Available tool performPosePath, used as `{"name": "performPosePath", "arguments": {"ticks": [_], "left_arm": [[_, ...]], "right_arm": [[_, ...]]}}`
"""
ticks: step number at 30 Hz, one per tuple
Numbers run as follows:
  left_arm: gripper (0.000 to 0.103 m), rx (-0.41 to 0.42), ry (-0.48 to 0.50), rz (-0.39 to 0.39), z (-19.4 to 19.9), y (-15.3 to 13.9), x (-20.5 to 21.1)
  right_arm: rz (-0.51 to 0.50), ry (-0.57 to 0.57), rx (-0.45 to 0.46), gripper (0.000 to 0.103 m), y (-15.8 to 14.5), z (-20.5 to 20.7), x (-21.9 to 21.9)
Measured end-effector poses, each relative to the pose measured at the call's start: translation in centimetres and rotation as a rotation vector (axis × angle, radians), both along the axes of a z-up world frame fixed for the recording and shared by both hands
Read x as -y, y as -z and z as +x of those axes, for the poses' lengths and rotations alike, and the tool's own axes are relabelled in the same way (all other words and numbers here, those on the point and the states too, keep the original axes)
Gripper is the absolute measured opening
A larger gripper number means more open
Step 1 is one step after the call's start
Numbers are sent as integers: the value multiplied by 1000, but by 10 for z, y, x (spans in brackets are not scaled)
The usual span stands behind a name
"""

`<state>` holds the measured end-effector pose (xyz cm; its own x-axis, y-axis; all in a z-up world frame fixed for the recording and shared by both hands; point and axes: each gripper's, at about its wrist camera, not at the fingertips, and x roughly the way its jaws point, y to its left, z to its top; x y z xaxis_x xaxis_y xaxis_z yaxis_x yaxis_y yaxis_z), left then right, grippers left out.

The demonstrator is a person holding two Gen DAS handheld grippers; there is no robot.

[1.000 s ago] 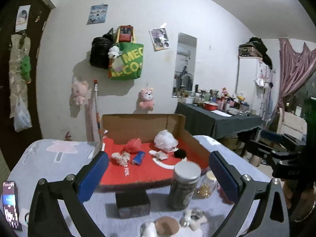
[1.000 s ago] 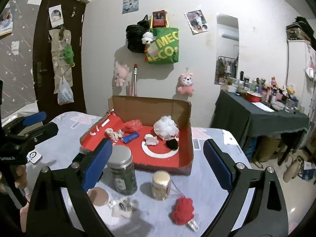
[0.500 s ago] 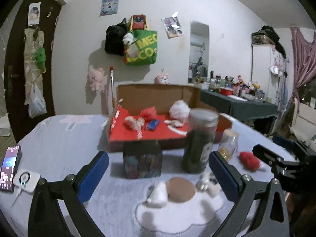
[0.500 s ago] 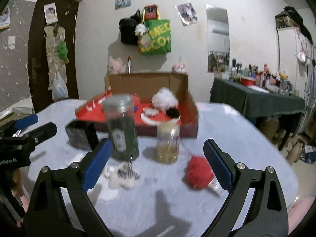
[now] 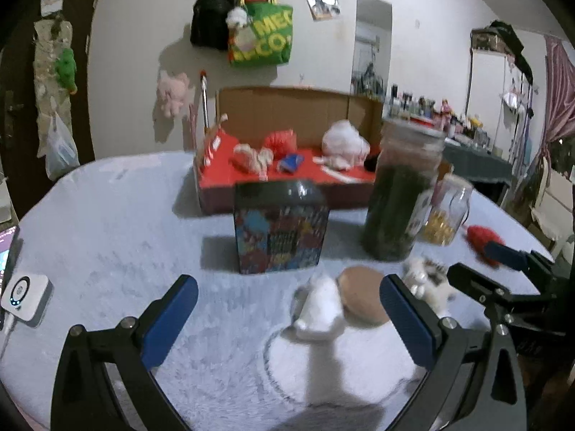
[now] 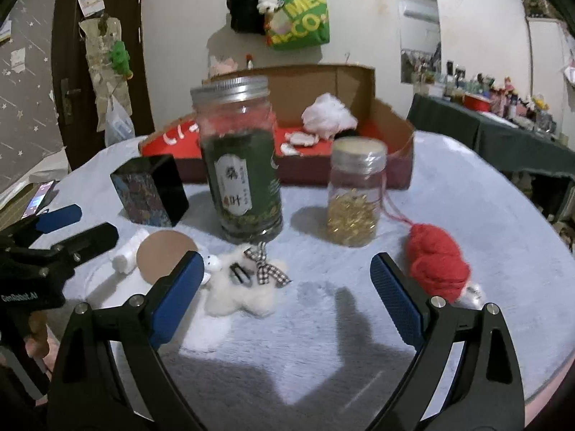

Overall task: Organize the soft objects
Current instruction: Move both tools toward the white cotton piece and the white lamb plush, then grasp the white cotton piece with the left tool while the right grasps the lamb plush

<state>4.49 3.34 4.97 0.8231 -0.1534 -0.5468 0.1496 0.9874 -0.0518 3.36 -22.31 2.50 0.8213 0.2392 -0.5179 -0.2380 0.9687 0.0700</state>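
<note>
**Both claws low over the worktop, before a first pick**

Nearest the viewer, the left claw (image 5: 287, 319) and the right claw (image 6: 284, 287) hang spread wide and empty above the pale fleece worktop (image 6: 467, 194). Just ahead lie the soft things to be sorted: a white fluffy toy with a checked bow (image 6: 244, 287) beside the right claw's left finger, a flat white plush with a brown disc (image 5: 345, 305) between the left claw's fingers, and a red yarn ball (image 6: 436, 264) off to the right. The step in hand appears to be the approach — the next move likely calls for lowering one claw around a toy and closing gently.

Behind them stand hard obstacles: a tall tea jar (image 6: 239, 168), a small jar of gold bits (image 6: 355, 194) and a dark printed box (image 6: 149, 190). Farthest, the red-lined cardboard box (image 6: 395, 122) already holds several soft pieces — any carry must clear the jars.
</note>
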Motion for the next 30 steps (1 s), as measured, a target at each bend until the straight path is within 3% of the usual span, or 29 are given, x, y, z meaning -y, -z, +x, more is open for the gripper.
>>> {"name": "performPosePath", "arguments": {"ticks": [10, 15, 18, 19, 20, 21, 23, 30], "left_arm": [[103, -150, 70, 50, 16, 18, -4], [96, -191, 90, 57, 24, 19, -2], [79, -198, 115, 64, 30, 17, 2], [67, -197, 131, 61, 33, 16, 4], [55, -200, 152, 57, 34, 16, 6], [49, -203, 169, 50, 35, 16, 7], [22, -204, 213, 25, 36, 16, 10], [19, -214, 237, -25, 32, 7, 15]], "right_arm": [[-4, -56, -134, 95, 12, 21, -6], [-13, -81, -175, 95, 14, 28, -10], [-42, -99, -181, 95, 13, 30, -15], [-54, -109, -182, 91, 14, 29, -18], [-60, -119, -180, 82, 13, 30, -19], [-65, -129, -179, 78, 13, 30, -21], [-73, -147, -171, 55, 11, 29, -23], [-57, -184, -184, 53, 5, 27, -16]]}}
